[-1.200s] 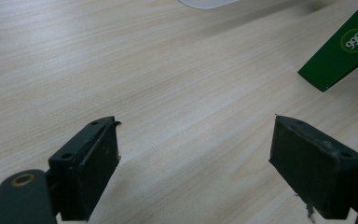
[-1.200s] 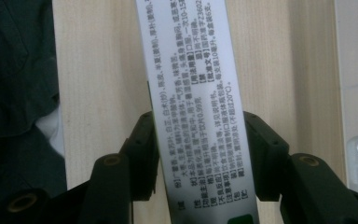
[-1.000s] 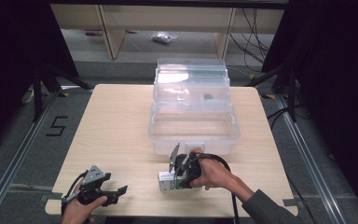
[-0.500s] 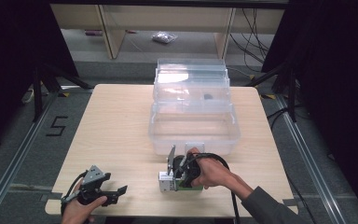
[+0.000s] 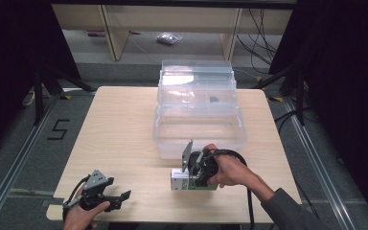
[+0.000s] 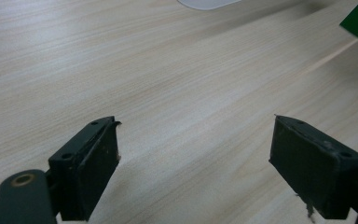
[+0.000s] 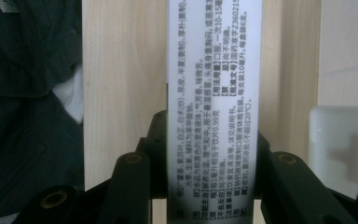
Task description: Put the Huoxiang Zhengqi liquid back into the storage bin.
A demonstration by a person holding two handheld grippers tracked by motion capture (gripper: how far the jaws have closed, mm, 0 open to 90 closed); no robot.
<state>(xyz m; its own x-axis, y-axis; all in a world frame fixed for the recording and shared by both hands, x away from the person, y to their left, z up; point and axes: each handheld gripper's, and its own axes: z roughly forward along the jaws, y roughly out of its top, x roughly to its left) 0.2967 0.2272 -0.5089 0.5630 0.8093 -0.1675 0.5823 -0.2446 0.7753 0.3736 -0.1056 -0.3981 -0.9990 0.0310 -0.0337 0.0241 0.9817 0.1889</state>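
Carton (image 5: 186,179) of white card with a green face, printed on its narrow side with dense small text (image 7: 214,116), sits at the near edge of the bench (image 5: 120,129), just in front of the clear plastic bin (image 5: 199,125). It looks light and hollow: thin card with firm corners but walls that would dent under a hard squeeze, and a smooth printed skin that could slide between hard pads. The best hold is across its narrow sides, low on the body and near the middle of its length, so it neither swings nor buckles. That is how the right claw (image 7: 212,154) has it in the right gripper view: both black jaws pressed flat against the two long faces, closed as far as the carton allows, with the printed side square to the camera. In the high view the right hand (image 5: 223,168) wraps the gripper beside the carton. Gentle pressure should be enough; more would crease the card.

The left claw (image 6: 196,158) rests apart at the bench's near left corner, jaws wide open over bare wood, holding nothing.
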